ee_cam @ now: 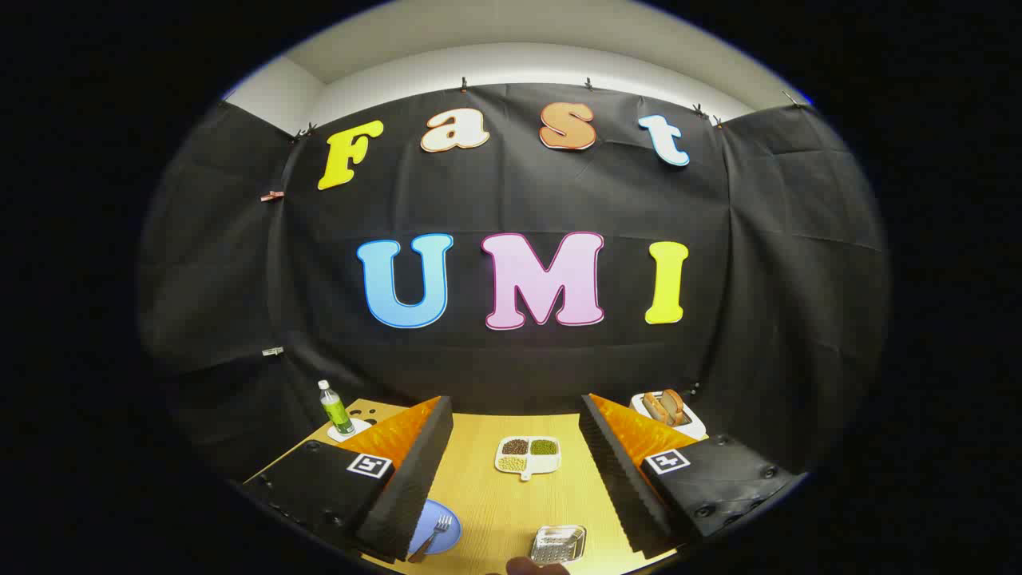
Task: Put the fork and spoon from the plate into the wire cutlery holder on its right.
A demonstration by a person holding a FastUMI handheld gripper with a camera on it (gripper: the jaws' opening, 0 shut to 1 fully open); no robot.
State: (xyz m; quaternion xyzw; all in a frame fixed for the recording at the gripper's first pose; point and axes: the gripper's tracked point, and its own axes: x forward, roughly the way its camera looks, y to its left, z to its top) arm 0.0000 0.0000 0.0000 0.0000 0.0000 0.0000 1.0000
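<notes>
Black cloth is hung behind a pale wooden worktop (511,511), and the whole scene is seen from well above in the gripper view. At the near edge of the worktop a blue plate (444,523) is seen, partly hidden behind the left finger of the gripper (511,479), with a fork (433,535) laid across it, tines pointing away and handle running toward the near side. No spoon can be made out (it may be covered by the finger). To the right of the plate, near the same edge, a shiny wire cutlery holder (558,544) is set, apart from the plate. Farther off, between the fingers, a divided dish (528,455) of beans and grains is placed. At the far left a green bottle (335,409) is stood upright; at the far right a toaster (667,411) with bread in it is seen.

The gripper is held released, its fingers spread wide with nothing between them, high over the worktop.

The fork is judged to be light, stiff and slippery, lying low against the plate. A hold across the handle near its middle is thought best, where the fingers can be closed from both sides without the plate being scraped. The plate could be nudged if the fingers are lowered carelessly.
</notes>
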